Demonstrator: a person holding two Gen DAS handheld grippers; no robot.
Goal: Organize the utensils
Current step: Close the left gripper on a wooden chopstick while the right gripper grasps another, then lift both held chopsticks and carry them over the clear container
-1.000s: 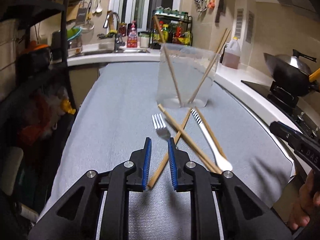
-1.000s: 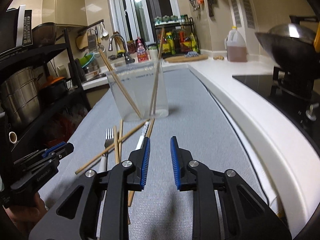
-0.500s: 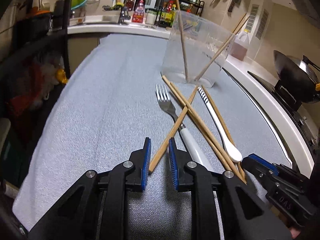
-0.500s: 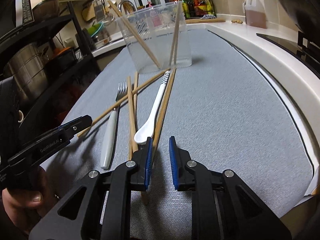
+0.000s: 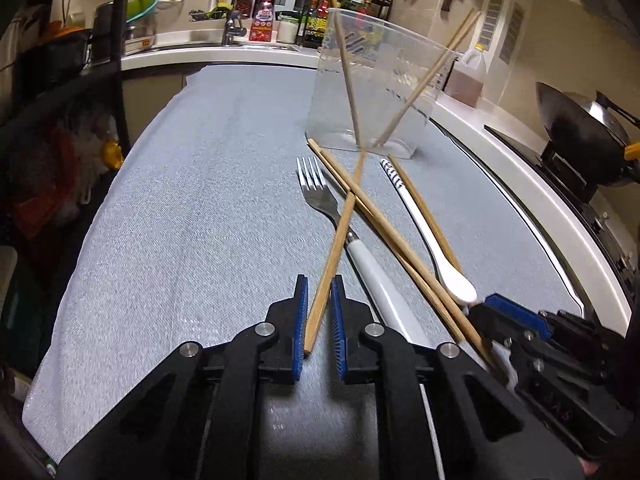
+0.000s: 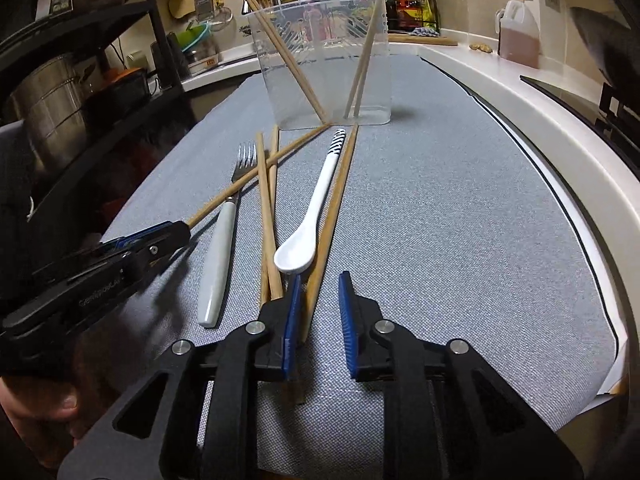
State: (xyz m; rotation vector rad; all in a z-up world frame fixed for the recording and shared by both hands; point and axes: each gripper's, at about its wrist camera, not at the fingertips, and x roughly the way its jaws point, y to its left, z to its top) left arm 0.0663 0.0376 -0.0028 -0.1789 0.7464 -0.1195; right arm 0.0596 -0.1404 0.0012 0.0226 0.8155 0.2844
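Note:
A clear plastic cup (image 5: 376,92) (image 6: 324,56) stands on the grey cloth with chopsticks leaning inside. In front of it lie a white-handled fork (image 5: 320,196) (image 6: 224,236), a white spoon (image 5: 432,236) (image 6: 316,204) and several wooden chopsticks. My left gripper (image 5: 319,292) is open, its fingers either side of the near end of one slanted chopstick (image 5: 336,240) (image 6: 240,190). My right gripper (image 6: 319,292) is open, straddling the near end of another chopstick (image 6: 332,216) beside the spoon bowl.
The grey cloth (image 5: 192,220) covers the counter. A stove with a wok (image 5: 580,128) is on the right, an oil jug (image 6: 518,34) behind. A dark shelf rack with pots (image 6: 52,96) stands left. A sink and bottles (image 5: 248,20) are at the back.
Both grippers have dropped and moved in on the pile. The left now has a chopstick end between its fingers; the right has widened and sits around another chopstick.

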